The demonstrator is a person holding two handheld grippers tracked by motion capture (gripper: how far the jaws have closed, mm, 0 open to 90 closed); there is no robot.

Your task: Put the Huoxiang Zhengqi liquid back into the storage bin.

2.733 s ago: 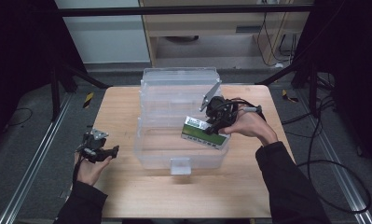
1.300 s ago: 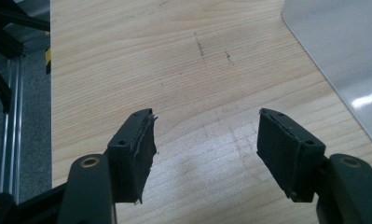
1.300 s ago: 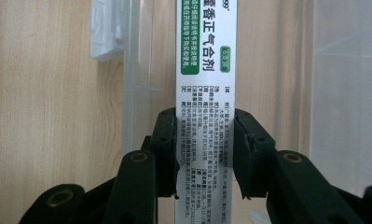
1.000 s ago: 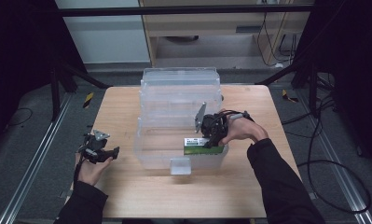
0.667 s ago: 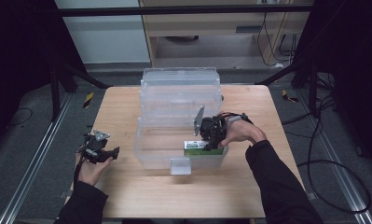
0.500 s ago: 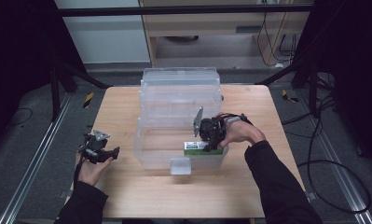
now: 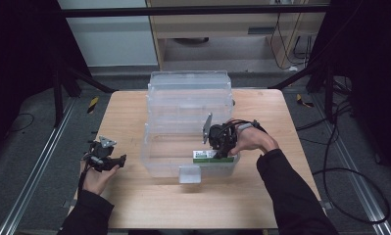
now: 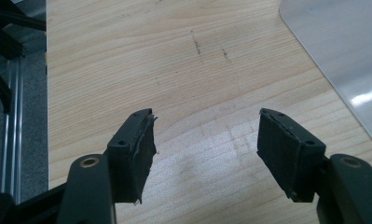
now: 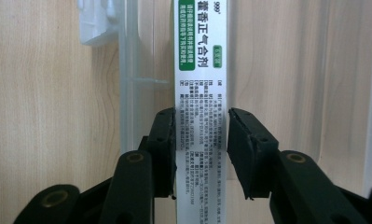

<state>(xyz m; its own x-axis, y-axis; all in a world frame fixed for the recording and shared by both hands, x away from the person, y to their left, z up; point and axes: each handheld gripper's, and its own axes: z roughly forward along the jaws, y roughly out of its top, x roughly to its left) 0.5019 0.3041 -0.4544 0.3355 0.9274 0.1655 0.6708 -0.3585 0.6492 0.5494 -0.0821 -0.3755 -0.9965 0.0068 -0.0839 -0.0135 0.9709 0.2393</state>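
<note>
— Lowered since the earlier look: right gripper (image 7: 218,152) and the white-and-green printed cardboard box (image 7: 205,155), down from above the clear plastic storage bin (image 7: 156,161) into its near right corner.

— Nearest the person first?

— Left gripper (image 7: 115,160), held in the hand over the pale wooden table (image 7: 134,205), jaws wide apart on nothing, well apart from the bin.

— Then the box?

— Looked to be lying flat inside the bin, close along the front wall; contact with the floor couldn't be told.

— And the grip there?

— Pads set against both long sides of the box, so clamped on it, not let go yet.

— Farther back?

— Rear part of the same clear bin, rising behind; contents not made out.

— Meaning for the job?

— Placement judged nearly done; probably only release and a clean lift out left.
</note>
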